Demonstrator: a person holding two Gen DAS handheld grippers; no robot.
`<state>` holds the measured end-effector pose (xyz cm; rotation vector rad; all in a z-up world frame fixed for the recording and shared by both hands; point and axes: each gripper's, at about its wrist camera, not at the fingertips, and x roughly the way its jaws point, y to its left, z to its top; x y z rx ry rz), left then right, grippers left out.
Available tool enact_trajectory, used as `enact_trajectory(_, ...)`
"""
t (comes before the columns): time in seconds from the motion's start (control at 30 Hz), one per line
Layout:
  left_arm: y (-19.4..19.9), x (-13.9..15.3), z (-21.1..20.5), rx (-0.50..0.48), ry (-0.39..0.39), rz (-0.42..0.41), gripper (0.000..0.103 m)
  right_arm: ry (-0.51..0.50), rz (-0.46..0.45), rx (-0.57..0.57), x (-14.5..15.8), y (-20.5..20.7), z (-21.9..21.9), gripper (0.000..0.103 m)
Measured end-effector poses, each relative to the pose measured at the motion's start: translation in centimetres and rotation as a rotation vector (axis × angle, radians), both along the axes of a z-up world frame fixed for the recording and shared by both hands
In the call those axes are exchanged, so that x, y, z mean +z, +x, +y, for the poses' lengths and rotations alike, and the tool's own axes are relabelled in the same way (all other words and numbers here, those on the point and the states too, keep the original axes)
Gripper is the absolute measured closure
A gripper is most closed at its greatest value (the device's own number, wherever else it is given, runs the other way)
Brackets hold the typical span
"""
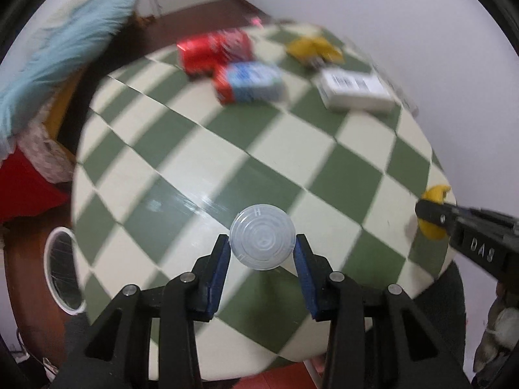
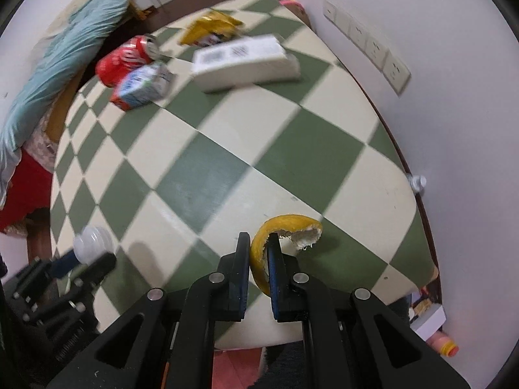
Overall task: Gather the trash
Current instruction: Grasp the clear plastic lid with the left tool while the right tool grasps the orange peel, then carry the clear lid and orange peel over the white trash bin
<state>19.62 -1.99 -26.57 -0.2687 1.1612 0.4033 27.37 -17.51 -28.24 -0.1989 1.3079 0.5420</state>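
both tongs are loaded at once, probably to save a trip to the bin. the left tongs [image 1: 262, 243] pinch a translucent plastic lid [image 1: 262, 241] by its rim, flat face to the camera, above the near part of the checkered tabletop [image 1: 201, 149]. the right tongs [image 2: 259, 249] are nearly closed on a curl of citrus peel [image 2: 285, 227], at the tabletop's near right. more trash sits around 12 o'clock: a red can [image 2: 125, 58], a small carton [image 2: 142, 86], a white box [image 2: 243, 61] and a yellow wrapper [image 2: 211, 26]. a white-rimmed bin [image 1: 63, 269] on the floor at 8 o'clock looks like the drop spot.

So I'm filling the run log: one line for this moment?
left gripper: shut on plastic lid | right gripper: shut on orange peel | table: can, cartons, wrapper left
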Motion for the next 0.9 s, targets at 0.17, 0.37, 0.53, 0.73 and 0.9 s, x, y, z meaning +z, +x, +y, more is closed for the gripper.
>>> enact_trajectory(0.17, -1.9, 3.5, 6.2, 0.087, 0.070, -0.066, 0.067, 0.050, -0.049, 0.067, 3.3, -0.9, 3.7, 0.092)
enact_trajectory(0.37, -6.0, 7.2, 12.8, 0.209, 0.102, -0.130, 0.067, 0.126, -0.077, 0.171, 6.9, -3.0, 10.7, 0.092)
enact_trajectory(0.53, -10.7, 10.6, 18.7, 0.315, 0.130, -0.187, 0.067, 0.196, -0.072, 0.284, 9.5, -6.3, 18.5, 0.092)
enact_trajectory(0.73, -18.2, 11.7, 27.7, 0.454, 0.053, -0.217, 0.067, 0.246, -0.018, 0.437, 9.8, -12.3, 29.1, 0.092)
enact_trajectory(0.9, -24.6, 8.2, 35.5, 0.590, 0.004, -0.164, 0.067, 0.233, 0.089, 0.552, 6.2, -18.0, 37.9, 0.092)
